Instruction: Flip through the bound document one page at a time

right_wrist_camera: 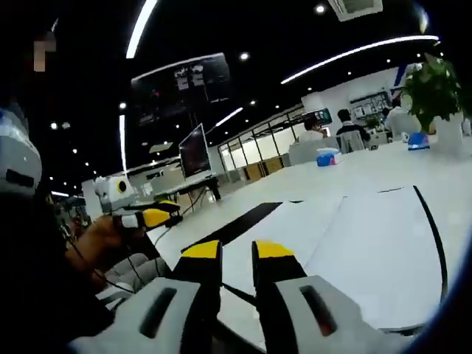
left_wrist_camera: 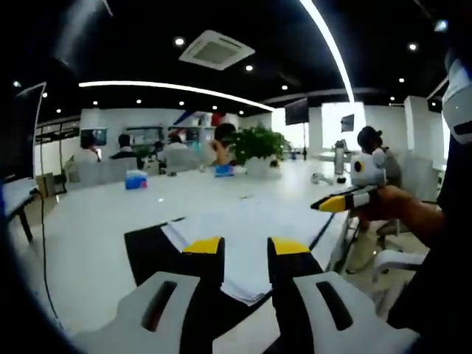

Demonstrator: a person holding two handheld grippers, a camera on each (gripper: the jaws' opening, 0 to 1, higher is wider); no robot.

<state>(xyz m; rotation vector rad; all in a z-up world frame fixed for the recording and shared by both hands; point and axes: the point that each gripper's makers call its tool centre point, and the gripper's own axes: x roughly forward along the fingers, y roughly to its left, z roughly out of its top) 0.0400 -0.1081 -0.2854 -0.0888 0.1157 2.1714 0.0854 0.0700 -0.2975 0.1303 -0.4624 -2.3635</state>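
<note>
Yellow-tipped black tongs (left_wrist_camera: pixel 245 252), white document (left_wrist_camera: pixel 243 236)

A long white tabletop (left_wrist_camera: pixel 88 243) stretches away toward a potted green plant (left_wrist_camera: pixel 258 144), the landmark here. Left of the plant a blue tissue box (left_wrist_camera: pixel 136 179) sits on the tabletop, and just left of its pot lies a small blue item (left_wrist_camera: pixel 223 170). Seated people (left_wrist_camera: pixel 124 147) line the far edge behind the plant. Overhead hangs a ceiling vent (left_wrist_camera: pixel 216 49). A dark monitor (right_wrist_camera: pixel 193 150) stands far from the plant.
</note>
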